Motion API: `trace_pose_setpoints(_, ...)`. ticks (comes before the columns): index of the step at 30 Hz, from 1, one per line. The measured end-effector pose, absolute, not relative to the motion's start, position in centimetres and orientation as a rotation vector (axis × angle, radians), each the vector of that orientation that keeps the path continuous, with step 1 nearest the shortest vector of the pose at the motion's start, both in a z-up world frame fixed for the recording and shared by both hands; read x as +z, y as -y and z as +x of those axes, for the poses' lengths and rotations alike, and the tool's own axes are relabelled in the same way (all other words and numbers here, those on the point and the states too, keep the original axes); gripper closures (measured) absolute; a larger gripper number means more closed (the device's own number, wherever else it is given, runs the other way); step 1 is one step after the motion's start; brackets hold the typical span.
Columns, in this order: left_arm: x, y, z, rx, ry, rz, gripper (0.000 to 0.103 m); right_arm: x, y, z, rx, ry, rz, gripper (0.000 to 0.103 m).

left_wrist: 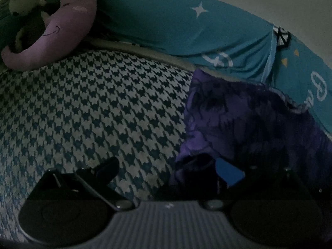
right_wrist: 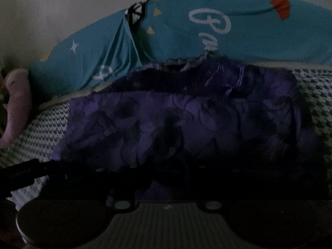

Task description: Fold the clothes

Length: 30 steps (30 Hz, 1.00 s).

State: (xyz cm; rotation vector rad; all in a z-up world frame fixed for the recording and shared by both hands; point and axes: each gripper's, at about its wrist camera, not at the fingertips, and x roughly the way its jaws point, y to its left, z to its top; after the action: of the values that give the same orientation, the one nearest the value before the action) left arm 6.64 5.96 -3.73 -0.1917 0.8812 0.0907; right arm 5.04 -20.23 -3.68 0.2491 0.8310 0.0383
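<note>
the purple garment with a dark leaf-like print [right_wrist: 182, 116] lay on the bed cover of blue-and-white houndstooth fabric [left_wrist: 87, 103], its far ruffled edge against the teal sheet with white stars and white script lettering [right_wrist: 238, 39] that hung along the pale wall. in my right wrist view the garment filled the middle of the frame, spread wide, with houndstooth cover showing on both sides. my left gripper [left_wrist: 166, 172] sat low at the garment's left edge: the left finger [left_wrist: 105, 168] rested over bare houndstooth cover, and the right finger with its blue pad [left_wrist: 228, 172] was at the bunched cloth edge, so my left jaws were spread apart, and i could not tell whether the pad touched the cloth. my right gripper [right_wrist: 166, 178] was lost in shadow above the garment; i could not tell how its jaws stood. a lilac plush toy with a stitched smile [left_wrist: 60, 27] lay at the far left corner of the bed, beside a pale plush bear [left_wrist: 20, 0].
</note>
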Motion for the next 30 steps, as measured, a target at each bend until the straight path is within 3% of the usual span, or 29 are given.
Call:
trace_pose_setpoints(8, -4.8, -5.8, 6.9, 0.096, -0.936, -0.145, 0.000, -4.5, 19.2, 5.0, 0.054, -0.885, 0.172, 0.065)
trace_pose_setpoints(30, -6.2, -5.6, 6.1, 0.070, -0.983, -0.022, 0.000, -4.8, 18.0, 4.7, 0.060, -0.909, 0.072, 0.063)
